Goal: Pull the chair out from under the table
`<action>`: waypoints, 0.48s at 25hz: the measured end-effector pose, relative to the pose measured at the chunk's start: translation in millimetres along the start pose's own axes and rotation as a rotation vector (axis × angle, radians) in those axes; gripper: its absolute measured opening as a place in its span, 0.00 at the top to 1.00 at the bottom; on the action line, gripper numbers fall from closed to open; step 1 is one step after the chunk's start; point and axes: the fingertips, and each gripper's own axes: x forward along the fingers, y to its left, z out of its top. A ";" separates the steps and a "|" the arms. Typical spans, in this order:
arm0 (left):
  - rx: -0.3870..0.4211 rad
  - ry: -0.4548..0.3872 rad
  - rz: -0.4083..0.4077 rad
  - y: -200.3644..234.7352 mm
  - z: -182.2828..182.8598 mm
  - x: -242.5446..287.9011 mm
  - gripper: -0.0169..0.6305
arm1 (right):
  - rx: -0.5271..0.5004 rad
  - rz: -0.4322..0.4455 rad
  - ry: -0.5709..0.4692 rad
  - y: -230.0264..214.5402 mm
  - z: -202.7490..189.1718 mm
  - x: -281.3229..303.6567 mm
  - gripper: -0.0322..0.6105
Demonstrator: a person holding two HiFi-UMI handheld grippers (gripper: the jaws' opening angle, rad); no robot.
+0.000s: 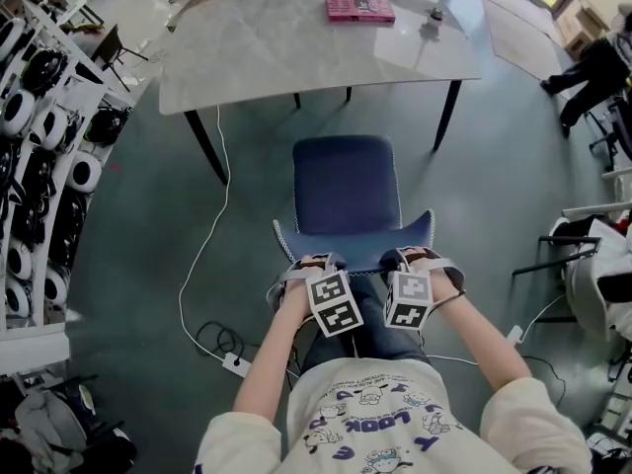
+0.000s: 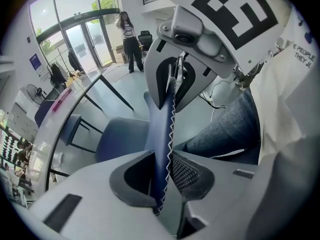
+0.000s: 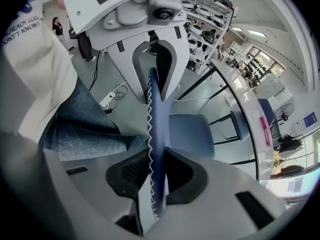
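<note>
head view: left gripper [image 1: 316, 262] and right gripper [image 1: 412, 258] tight on chair back [image 1: 357, 250], grey floor [image 1: 138, 245], pale table [image 1: 286, 52]

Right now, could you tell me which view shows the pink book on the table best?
The head view: the pink book lies whole on the grey table, seen from above. Both gripper views show it only as a small pink strip, edge-on.
</note>
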 end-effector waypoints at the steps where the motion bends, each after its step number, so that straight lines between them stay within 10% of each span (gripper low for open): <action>1: 0.001 0.001 -0.001 -3.9 -1.9 -0.6 0.82 | -0.001 0.002 0.002 4.4 0.9 -0.1 0.83; 12: 0.022 0.002 -0.009 -42.9 -14.2 -10.7 0.82 | 0.026 0.002 0.032 45.5 7.1 -7.6 0.83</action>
